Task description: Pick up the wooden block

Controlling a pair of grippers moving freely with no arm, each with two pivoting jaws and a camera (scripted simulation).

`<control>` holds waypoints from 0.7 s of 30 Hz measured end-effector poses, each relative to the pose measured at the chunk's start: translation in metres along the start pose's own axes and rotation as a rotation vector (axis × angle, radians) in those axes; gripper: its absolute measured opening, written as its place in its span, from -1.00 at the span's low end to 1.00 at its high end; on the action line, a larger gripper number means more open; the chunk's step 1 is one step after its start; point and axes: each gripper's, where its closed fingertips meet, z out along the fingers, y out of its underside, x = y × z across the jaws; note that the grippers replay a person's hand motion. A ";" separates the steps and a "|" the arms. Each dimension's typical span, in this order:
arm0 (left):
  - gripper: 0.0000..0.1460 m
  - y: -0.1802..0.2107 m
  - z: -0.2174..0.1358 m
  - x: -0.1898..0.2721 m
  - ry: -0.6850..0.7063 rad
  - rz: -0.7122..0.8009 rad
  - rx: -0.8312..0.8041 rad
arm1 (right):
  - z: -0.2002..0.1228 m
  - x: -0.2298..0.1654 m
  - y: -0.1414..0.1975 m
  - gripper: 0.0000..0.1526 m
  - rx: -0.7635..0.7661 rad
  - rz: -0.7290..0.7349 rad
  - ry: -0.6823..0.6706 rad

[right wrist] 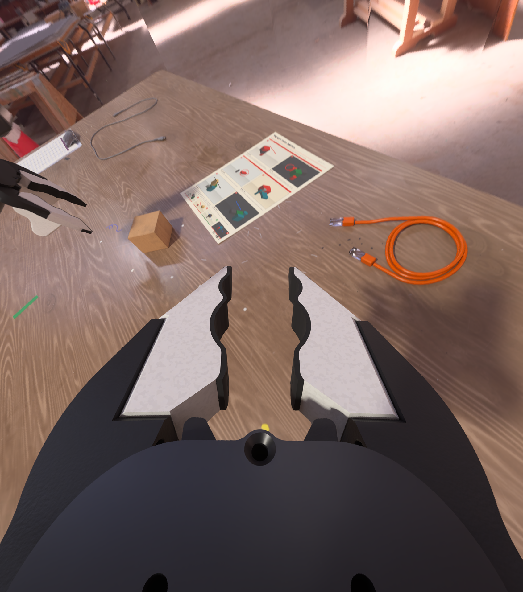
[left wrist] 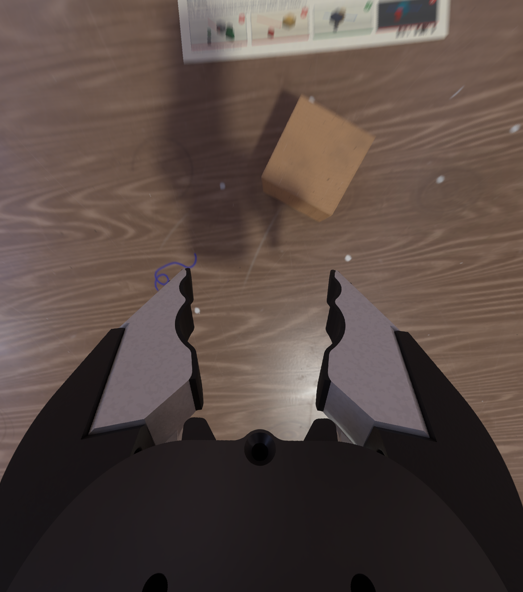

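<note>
The wooden block [left wrist: 316,158] is a light brown cube lying on the wooden table, ahead of my left gripper [left wrist: 260,272] and a little to its right. The left gripper is open and empty, pointing down at the table, with the block beyond its fingertips. In the right wrist view the block [right wrist: 150,230] sits left of centre, and the left gripper [right wrist: 86,217] hovers just to its left, apart from it. My right gripper [right wrist: 259,269] is open and empty, above the table and well short of the block.
A printed sheet with pictures [right wrist: 255,185] lies just beyond the block; it also shows in the left wrist view [left wrist: 314,28]. A coiled orange cable [right wrist: 423,250] lies at the right. A grey cable [right wrist: 122,131] and a white keyboard [right wrist: 45,155] lie far left. The table's far edge [right wrist: 382,150] drops to the floor.
</note>
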 end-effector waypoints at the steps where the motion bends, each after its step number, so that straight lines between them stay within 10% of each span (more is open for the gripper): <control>1: 0.16 -0.005 -0.008 0.001 0.001 0.010 0.046 | 0.000 -0.001 -0.003 -0.54 0.018 -0.009 0.001; 12: 0.17 -0.085 -0.151 0.143 0.362 0.142 0.714 | -0.014 -0.024 -0.035 -0.55 0.225 -0.106 -0.023; 21: 0.17 -0.105 -0.086 0.255 0.454 0.193 0.971 | -0.016 -0.028 -0.033 -0.55 0.221 -0.112 -0.059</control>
